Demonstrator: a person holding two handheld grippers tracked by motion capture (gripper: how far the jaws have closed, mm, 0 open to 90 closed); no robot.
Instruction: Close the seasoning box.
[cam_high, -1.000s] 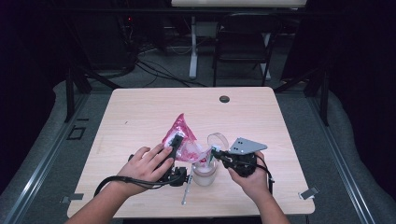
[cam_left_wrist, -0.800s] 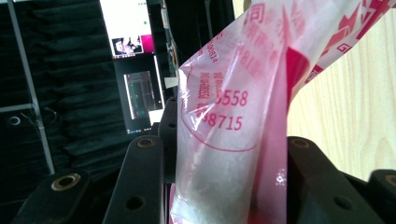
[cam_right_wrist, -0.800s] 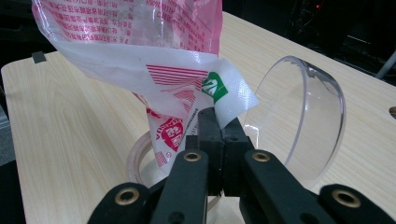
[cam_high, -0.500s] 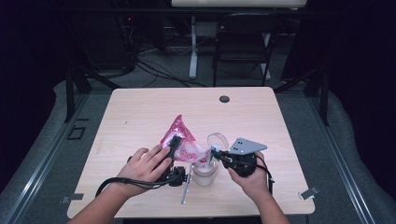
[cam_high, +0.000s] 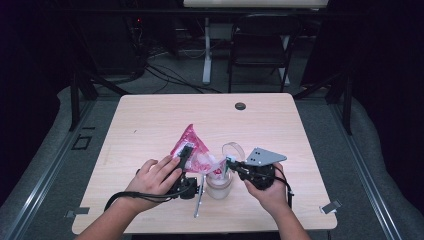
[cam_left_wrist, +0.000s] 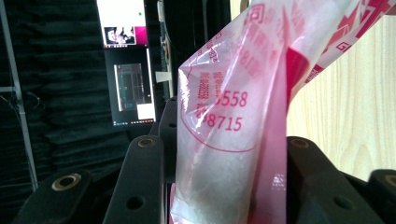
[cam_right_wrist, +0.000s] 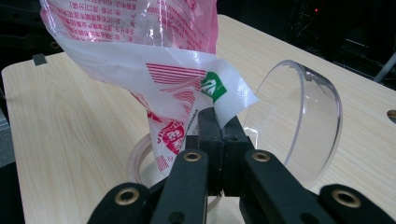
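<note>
A pink-and-white plastic bag (cam_high: 190, 146) of white granules hangs tilted over a clear jar (cam_high: 219, 184) near the table's front edge. My left gripper (cam_high: 184, 152) is shut on the bag's body (cam_left_wrist: 233, 130), which bulges between the jaws. My right gripper (cam_high: 229, 162) is shut on the bag's lower corner (cam_right_wrist: 219, 100), just above the jar's rim (cam_right_wrist: 137, 156). The jar's clear hinged lid (cam_right_wrist: 299, 121) stands open behind the rim, also seen as the lid (cam_high: 233, 150) from above.
A metal spoon (cam_high: 198, 201) lies on the wooden table (cam_high: 150, 120) just left of the jar. A small black disc (cam_high: 240, 106) sits near the far edge. A folding chair (cam_high: 260, 45) stands beyond the table.
</note>
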